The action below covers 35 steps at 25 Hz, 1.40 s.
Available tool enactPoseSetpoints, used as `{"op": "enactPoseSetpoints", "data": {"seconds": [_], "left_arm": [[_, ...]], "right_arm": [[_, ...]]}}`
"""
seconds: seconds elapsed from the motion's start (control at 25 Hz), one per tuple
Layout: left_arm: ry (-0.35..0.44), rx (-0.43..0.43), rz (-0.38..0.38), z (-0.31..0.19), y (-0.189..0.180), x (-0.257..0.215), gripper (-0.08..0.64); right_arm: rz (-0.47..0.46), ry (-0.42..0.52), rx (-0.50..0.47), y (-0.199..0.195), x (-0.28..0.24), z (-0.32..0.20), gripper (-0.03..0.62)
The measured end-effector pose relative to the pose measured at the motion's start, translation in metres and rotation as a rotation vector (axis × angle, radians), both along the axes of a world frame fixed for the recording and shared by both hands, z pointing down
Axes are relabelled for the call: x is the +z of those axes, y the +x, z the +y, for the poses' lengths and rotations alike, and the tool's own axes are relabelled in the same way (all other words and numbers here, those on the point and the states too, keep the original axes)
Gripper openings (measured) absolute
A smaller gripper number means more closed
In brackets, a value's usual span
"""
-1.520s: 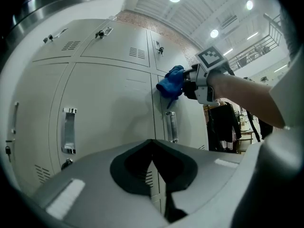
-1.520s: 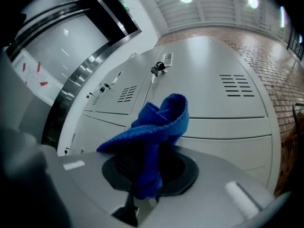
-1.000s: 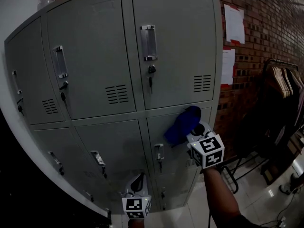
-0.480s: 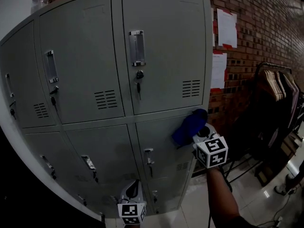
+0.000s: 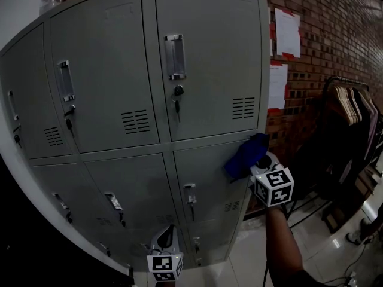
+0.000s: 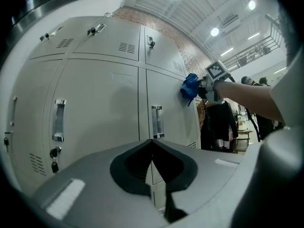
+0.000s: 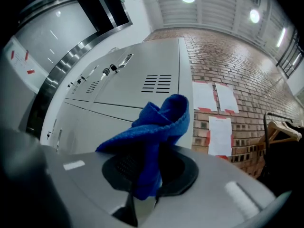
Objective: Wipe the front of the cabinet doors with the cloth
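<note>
A grey metal locker cabinet (image 5: pixel 119 70) with several doors fills the head view. My right gripper (image 5: pixel 258 162) is shut on a bunched blue cloth (image 5: pixel 245 155), which rests against the right edge of a lower door, just under the seam with the upper door. In the right gripper view the blue cloth (image 7: pixel 154 127) sticks out of the jaws toward the cabinet (image 7: pixel 142 82). My left gripper (image 5: pixel 169 239) hangs low in front of the bottom doors, shut and holding nothing. The left gripper view shows the cloth (image 6: pixel 189 88) far off on the cabinet (image 6: pixel 95 108).
A brick wall (image 5: pixel 323 52) with taped paper sheets (image 5: pixel 287 31) stands right of the cabinet. Clothes hang on a rack (image 5: pixel 350 109) at the far right. Handles and keys (image 5: pixel 175 58) stick out from the door fronts. Pale tiled floor (image 5: pixel 251 262) lies below.
My right gripper with the cloth has slid to the right along the lower door toward the cabinet's right edge. The left gripper has stayed low by the bottom doors.
</note>
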<state>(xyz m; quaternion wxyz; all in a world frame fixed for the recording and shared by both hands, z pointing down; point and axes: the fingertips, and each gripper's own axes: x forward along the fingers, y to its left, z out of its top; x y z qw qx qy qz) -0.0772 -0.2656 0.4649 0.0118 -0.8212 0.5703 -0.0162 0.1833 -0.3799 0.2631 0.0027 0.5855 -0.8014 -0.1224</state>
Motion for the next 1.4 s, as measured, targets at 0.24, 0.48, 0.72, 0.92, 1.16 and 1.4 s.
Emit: {"op": "enactPoseSetpoints", "data": {"seconds": [0.24,0.48,0.72,0.92,1.16,1.4], "left_arm": [[-0.001,0.003,0.004,0.000,-0.003,0.001,0.017],[0.004,0.002,0.012,0.001,-0.008,-0.001,0.017],[0.007,-0.030,0.023,0.005,-0.029,0.000,0.017],[-0.001,-0.060,0.028,0.007,-0.047,0.003,0.017],[-0.008,-0.065,0.032,0.005,-0.052,0.006,0.017],[-0.013,-0.048,0.029,0.000,-0.044,0.008,0.017]], "right_arm": [[-0.005,0.042,-0.038,-0.028,-0.006,0.019,0.069],[0.037,0.014,-0.198,-0.120,0.010,0.035,0.069],[0.119,-0.053,-0.305,-0.190,0.045,0.031,0.069],[0.143,-0.077,-0.316,-0.208,0.058,0.023,0.069],[0.149,-0.079,-0.322,-0.207,0.058,0.022,0.067],[0.109,-0.103,-0.294,-0.172,0.064,0.017,0.067]]}}
